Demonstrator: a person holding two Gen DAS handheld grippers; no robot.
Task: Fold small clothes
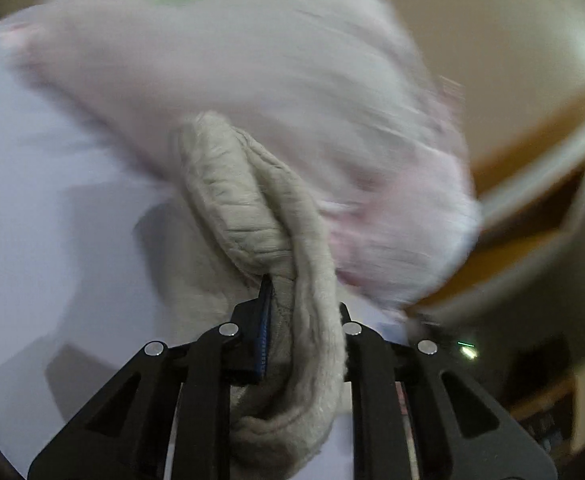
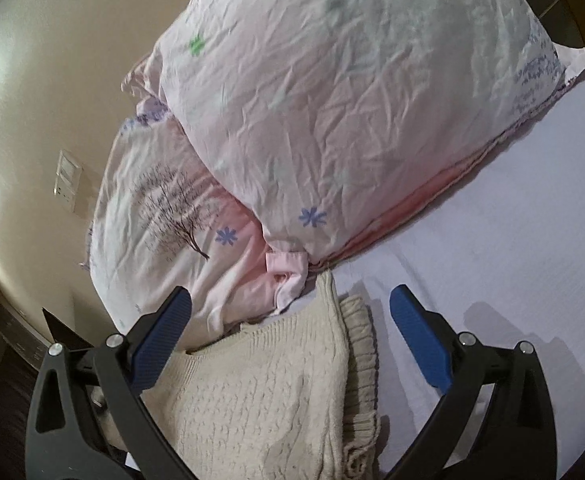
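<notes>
The left tool (image 1: pixel 288 312) is clamped on a bunched, ribbed edge of the cream knit sweater (image 1: pixel 252 216); cloth fills the gap between its jaws and hangs in a thick roll past them. That view is motion-blurred, so the background beyond the cloth is hard to read. The right tool (image 2: pixel 292 320) stands wide, with nothing between its blue pads (image 2: pixel 420 340), hovering just over the sweater's (image 2: pixel 260 392) body, which lies below it on the lilac bed sheet (image 2: pixel 512 240) with a ribbed hem at the right-hand side.

The knit looks soft, thick and light, likely to sag and stretch rather than keep a crease, and not slippery against ridged pads. A ribbed hem or cuff is probably the firmest place to pinch, since the open cable knit may pull out of shape.

Ahead and left of the right tool, the pink floral pillows (image 2: pixel 332 100) sit just beyond the sweater's far edge, so room there is tight. To the right, the sheet gives open space for laying out a fold. The wall (image 2: pixel 52 80) lies further left, past the pillows.
</notes>
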